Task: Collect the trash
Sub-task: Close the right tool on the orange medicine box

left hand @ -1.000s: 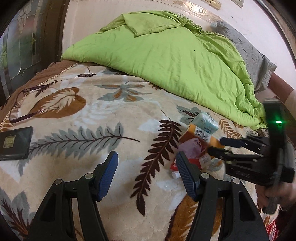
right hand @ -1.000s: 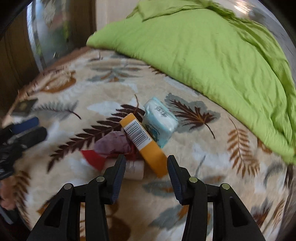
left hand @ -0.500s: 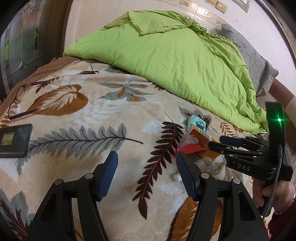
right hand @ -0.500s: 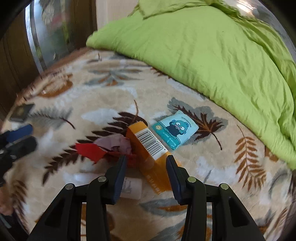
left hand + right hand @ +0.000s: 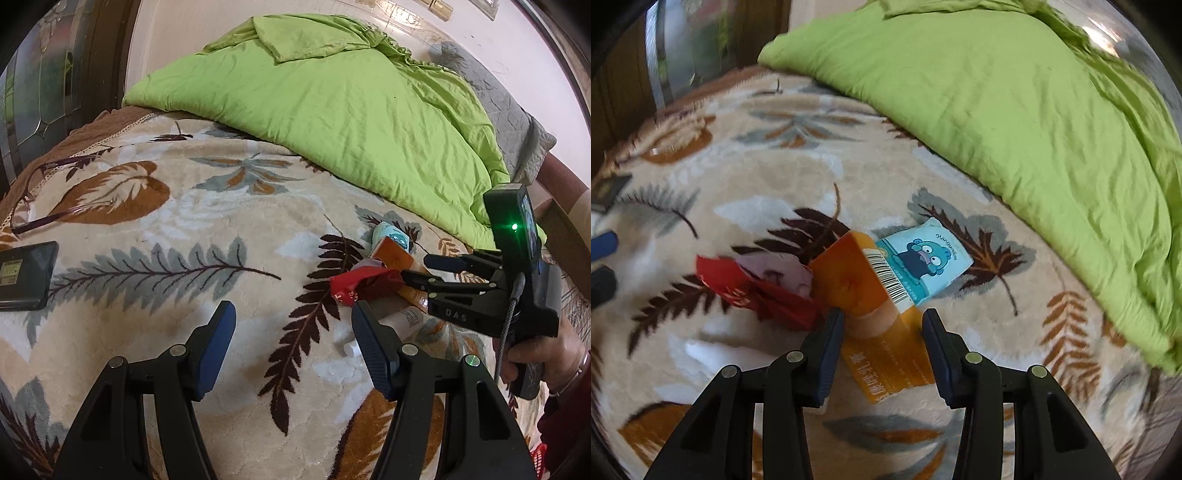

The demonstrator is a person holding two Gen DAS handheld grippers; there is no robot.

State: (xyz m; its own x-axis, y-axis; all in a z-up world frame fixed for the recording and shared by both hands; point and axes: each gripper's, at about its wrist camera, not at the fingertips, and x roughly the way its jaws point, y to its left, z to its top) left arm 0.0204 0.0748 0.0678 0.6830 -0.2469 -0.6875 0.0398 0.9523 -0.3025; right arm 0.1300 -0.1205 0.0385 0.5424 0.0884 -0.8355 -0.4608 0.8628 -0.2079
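Reaching down over the pile, the right gripper (image 5: 882, 332) now has the orange box (image 5: 871, 295) between its jaws. A moment ago the box lay just ahead of them. The jaws are apart, and I cannot tell if they squeeze it yet. A grab looks close. The red wrapper (image 5: 753, 291) and blue packet (image 5: 923, 266) lie touching the box on the blanket (image 5: 184, 221). The left gripper (image 5: 291, 332) waits open and empty. A white tube (image 5: 402, 321) is partly hidden.
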